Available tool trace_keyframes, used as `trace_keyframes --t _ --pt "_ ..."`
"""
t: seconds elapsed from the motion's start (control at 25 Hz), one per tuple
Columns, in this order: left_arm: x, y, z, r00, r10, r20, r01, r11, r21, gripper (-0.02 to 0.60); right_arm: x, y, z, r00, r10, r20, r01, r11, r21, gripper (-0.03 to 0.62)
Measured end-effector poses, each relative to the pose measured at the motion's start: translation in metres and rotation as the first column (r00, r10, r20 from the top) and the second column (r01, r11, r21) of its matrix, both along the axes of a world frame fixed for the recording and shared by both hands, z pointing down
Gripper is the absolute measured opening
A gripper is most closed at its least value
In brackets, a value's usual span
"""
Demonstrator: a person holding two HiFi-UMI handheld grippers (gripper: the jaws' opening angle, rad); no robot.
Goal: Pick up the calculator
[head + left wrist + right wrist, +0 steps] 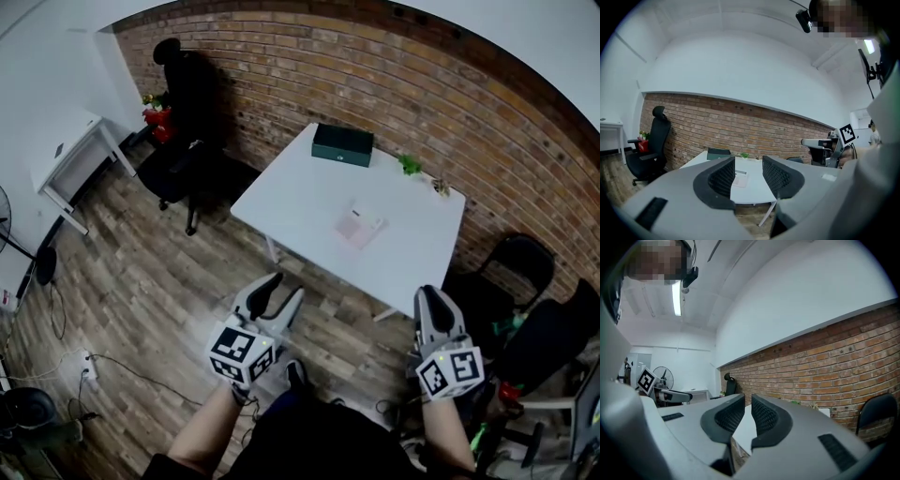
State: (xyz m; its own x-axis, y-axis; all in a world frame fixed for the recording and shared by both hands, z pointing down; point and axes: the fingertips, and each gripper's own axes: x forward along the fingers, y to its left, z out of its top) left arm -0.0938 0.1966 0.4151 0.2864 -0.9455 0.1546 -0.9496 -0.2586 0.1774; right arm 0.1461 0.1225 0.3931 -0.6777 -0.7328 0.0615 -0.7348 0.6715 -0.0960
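Wood floor separates left claw and right claw from the table edge.

No legible text or numbers

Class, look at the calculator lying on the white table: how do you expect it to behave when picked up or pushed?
The calculator looks thin and lies flat on the table, so it is probably light and stiff, yet awkward to get under. The smooth white top suggests it may slide when nudged. Being flat, it should not roll or tip.
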Motion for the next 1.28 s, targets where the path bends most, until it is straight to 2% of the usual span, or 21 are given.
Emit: trace_keyframes --t 0.28,0.48,0.84,1.0,1.28 --pt "-0.052 -0.029 0.012 0.998 0.029 -0.047 -0.030 0.999 -0.019 0.179 -0.044 -0.028 0.003 0.999 0.042 0.010 -0.042 0.999 -0.028 0.049" --pt "-0.077 -0.045 0.024 0.997 0.041 -0.068 -0.043 0.998 -0.036 0.179 -0.065 -0.043 0.015 0.998 0.059 0.033 -0.056 0.995 -0.082 0.051" --pt "-0.088 -0.090 0.046 0.994 0.042 -0.105 -0.050 0.995 -0.081 0.179 -0.071 -0.092 0.047 0.996 0.078 0.047 -0.070 0.986 -0.152 0.053" --pt "-0.096 -0.114 0.044 0.996 0.014 -0.093 -0.023 0.995 -0.099 0.179 -0.082 -0.127 0.050 0.996 0.053 0.075 -0.041 0.987 -0.158 0.056" --pt "-0.095 -0.173 0.035 0.998 0.002 -0.059 -0.007 0.996 -0.087 0.179 -0.091 -0.203 0.051 0.994 0.017 0.109 0.000 0.988 -0.157 0.055"
